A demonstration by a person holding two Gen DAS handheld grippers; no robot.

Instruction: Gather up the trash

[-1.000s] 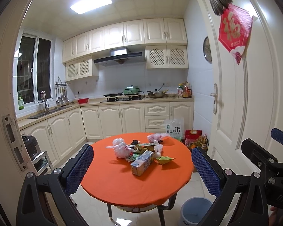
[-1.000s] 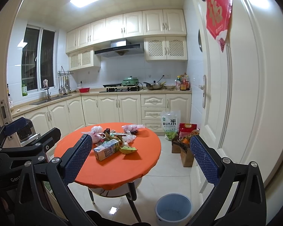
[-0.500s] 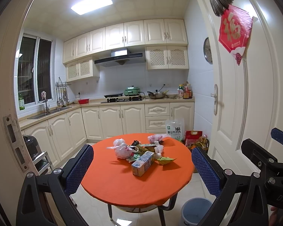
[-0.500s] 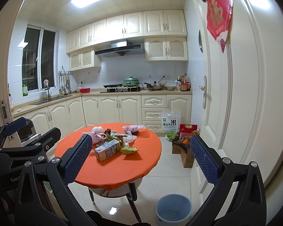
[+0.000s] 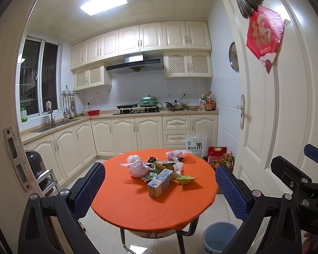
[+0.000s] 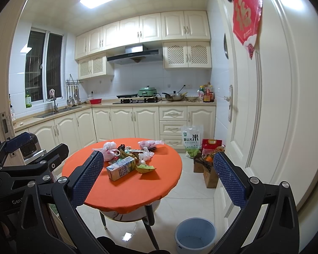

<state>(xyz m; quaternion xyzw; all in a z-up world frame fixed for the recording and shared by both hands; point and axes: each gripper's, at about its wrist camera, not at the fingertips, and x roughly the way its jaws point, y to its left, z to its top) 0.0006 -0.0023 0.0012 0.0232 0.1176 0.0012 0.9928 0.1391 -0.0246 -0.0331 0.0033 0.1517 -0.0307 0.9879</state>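
Nothing moved, rice bag reads 米

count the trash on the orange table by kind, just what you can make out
drink carton: 1
tied pink-white plastic bags: 2
yellow-green wrapper: 1
small white crumpled pieces: 1 cluster, count unclear
mixed wrappers in the middle of the pile: too tangled to count
total clearly separable: 4
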